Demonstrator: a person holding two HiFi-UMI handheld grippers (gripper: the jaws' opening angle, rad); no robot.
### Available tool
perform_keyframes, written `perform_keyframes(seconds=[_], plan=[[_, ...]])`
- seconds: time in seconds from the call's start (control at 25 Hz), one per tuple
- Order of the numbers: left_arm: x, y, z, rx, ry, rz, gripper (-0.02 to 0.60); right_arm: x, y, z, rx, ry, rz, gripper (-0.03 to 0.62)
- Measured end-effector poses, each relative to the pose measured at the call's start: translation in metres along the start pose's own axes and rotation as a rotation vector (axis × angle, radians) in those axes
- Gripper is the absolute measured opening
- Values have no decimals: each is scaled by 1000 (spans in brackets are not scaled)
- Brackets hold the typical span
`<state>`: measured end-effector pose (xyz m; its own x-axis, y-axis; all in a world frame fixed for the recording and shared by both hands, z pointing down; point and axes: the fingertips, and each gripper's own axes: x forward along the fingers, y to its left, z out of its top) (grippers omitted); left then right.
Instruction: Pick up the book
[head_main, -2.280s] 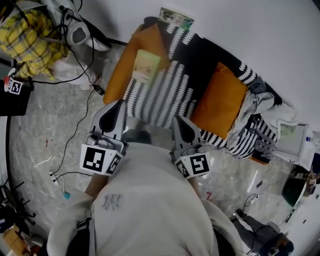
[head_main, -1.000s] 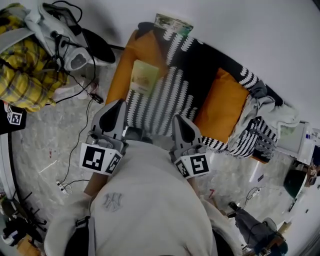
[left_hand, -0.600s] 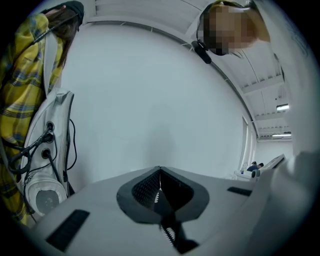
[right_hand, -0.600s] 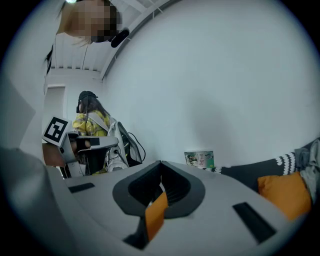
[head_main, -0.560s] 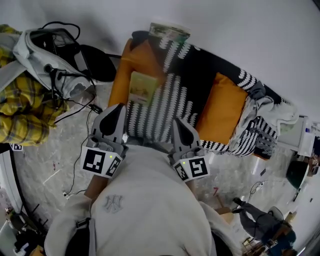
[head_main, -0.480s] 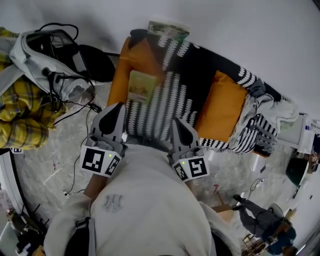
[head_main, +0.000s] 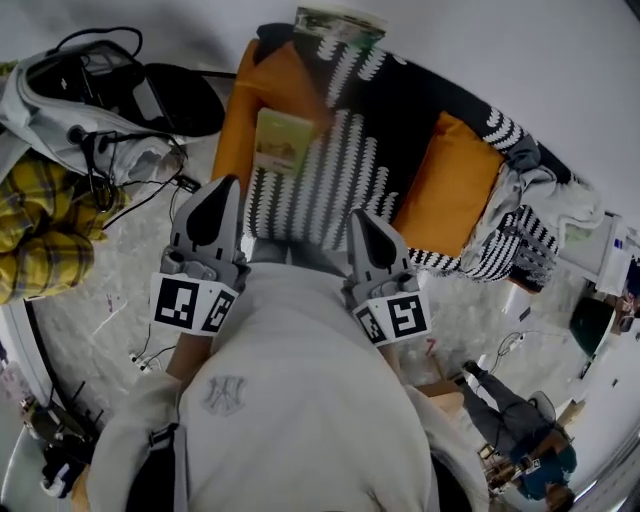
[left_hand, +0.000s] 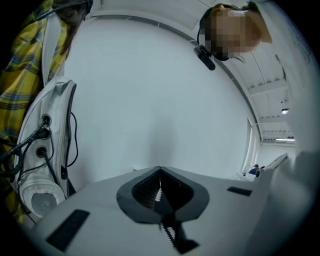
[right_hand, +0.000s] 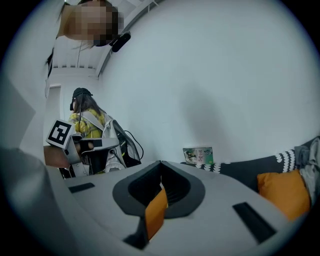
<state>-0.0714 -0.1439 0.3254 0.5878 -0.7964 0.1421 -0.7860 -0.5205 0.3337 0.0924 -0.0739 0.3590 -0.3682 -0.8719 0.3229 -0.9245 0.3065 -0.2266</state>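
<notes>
Grey marbled floor (head_main: 110, 280) runs up to a low sofa (head_main: 238, 130) with orange upholstery, set against a white wall, with a black-and-white striped blanket (head_main: 330, 190) draped over it and an orange cushion (head_main: 450, 185) at its right. The book (head_main: 281, 140), pale cream-green cover, lies flat at the sofa's left end, partly on the orange seat with one edge at the blanket. A green printed item (head_main: 340, 22) stands at the wall behind the sofa; cannot tell if it is a second book. A yellow plaid garment (head_main: 40, 230) and cabled gear sit on the floor to the left. The left gripper (head_main: 224, 185) hangs in front of the sofa, roughly in line with the book but well apart from it; its claw is pressed together, nothing in it. The right gripper (head_main: 358, 216) points at the blanket, its claw also pressed together and empty. The book looks thin, light and a bit flexible, with a smooth cover likely to slip. It rests on soft fabric, so an edge should sink under a push. Best hold is probably the near long edge or spine, pinched across the thickness once the claw is spread.
</notes>
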Motion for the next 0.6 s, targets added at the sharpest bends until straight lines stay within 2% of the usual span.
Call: perform_keyframes(seconds=[0.36,0.6], plan=[[-20,27,2,25,-39,133,11,12,-10,4,-5,-35,67,17],[-14,32,11,39,-72,146,11,24,-14,10,-17,-52,85,17]])
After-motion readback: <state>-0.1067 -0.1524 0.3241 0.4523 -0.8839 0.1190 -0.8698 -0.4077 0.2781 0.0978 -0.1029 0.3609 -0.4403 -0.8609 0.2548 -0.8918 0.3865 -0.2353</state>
